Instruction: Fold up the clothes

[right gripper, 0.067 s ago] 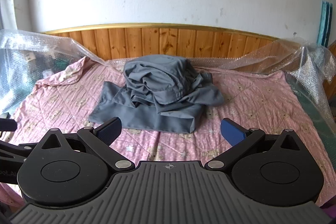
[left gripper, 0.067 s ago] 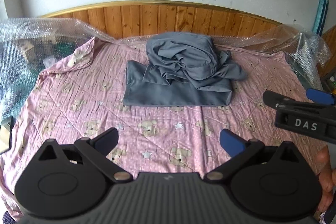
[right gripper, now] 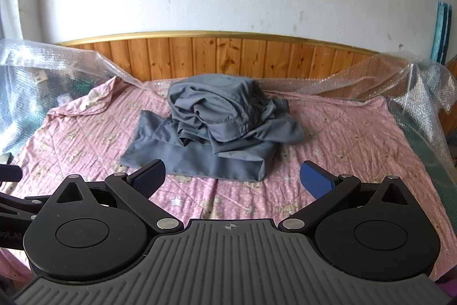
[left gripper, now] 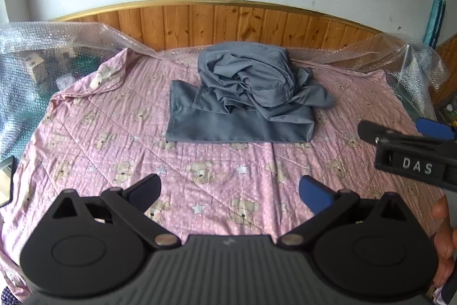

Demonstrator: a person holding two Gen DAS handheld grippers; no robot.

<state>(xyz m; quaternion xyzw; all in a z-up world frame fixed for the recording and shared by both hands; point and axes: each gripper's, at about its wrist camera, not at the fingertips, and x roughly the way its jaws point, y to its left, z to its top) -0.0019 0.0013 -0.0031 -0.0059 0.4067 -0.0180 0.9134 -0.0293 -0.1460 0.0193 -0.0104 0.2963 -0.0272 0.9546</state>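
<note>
A grey garment (left gripper: pixel 242 102) lies crumpled in a heap on the pink bear-print quilt (left gripper: pixel 114 150), its lower part spread flat. It also shows in the right wrist view (right gripper: pixel 211 133). My left gripper (left gripper: pixel 230 192) is open and empty, held well short of the garment above the near part of the quilt. My right gripper (right gripper: pixel 231 180) is open and empty, just short of the garment's near edge. The right gripper also shows at the right edge of the left wrist view (left gripper: pixel 405 139).
A wooden headboard (left gripper: pixel 228 25) stands behind the bed against a white wall. Bubble wrap (left gripper: pixel 42 42) covers the bed's left, back and right sides. Small boxes lie under the wrap at the left. A hand (left gripper: pixel 442 236) shows at the right edge.
</note>
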